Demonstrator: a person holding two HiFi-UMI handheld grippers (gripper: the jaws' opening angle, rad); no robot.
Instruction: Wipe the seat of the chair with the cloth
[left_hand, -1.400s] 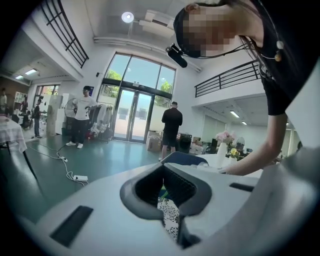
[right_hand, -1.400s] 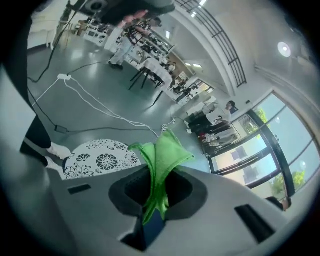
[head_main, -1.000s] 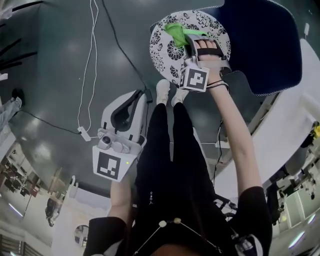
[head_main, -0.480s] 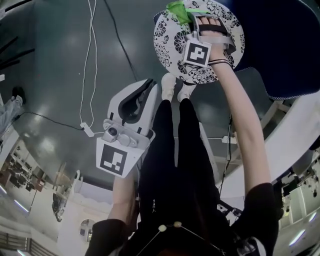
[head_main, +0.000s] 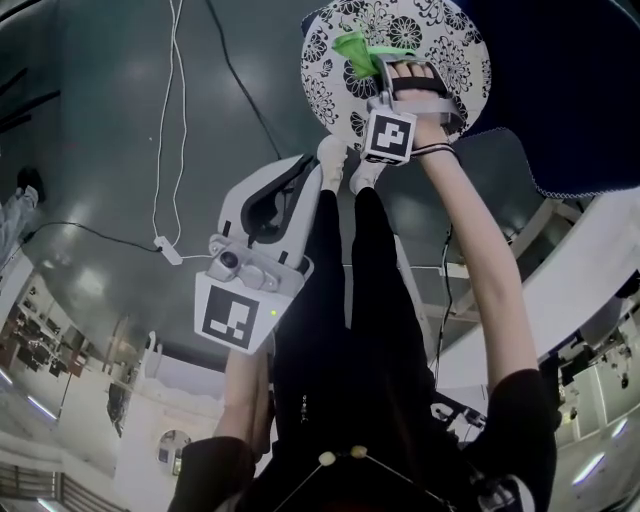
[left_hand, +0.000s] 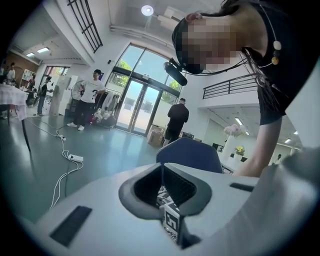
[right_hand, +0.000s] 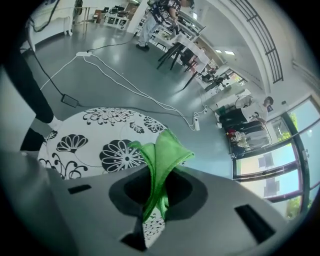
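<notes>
Jaws of the right gripper (right_hand: 159, 175) clamp the green cloth (right_hand: 162, 150) over the seat (right_hand: 90, 135). On the left gripper (left_hand: 161, 172) they sit together, empty.

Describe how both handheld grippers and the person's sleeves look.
The left gripper and right gripper are pale grey shells with dark-lined jaw openings; each carries a white cube with black square markers. A black strap crosses the right hand. Short black sleeves.

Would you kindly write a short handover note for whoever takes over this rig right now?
Left gripper: shut, empty, held beside the person's legs, away from the chair.
Right gripper: shut on the green cloth, over the floral seat.
Done: cloth gripped and brought to the seat.
Left: wipe the whole seat; what is already wiped cannot be told.
</notes>
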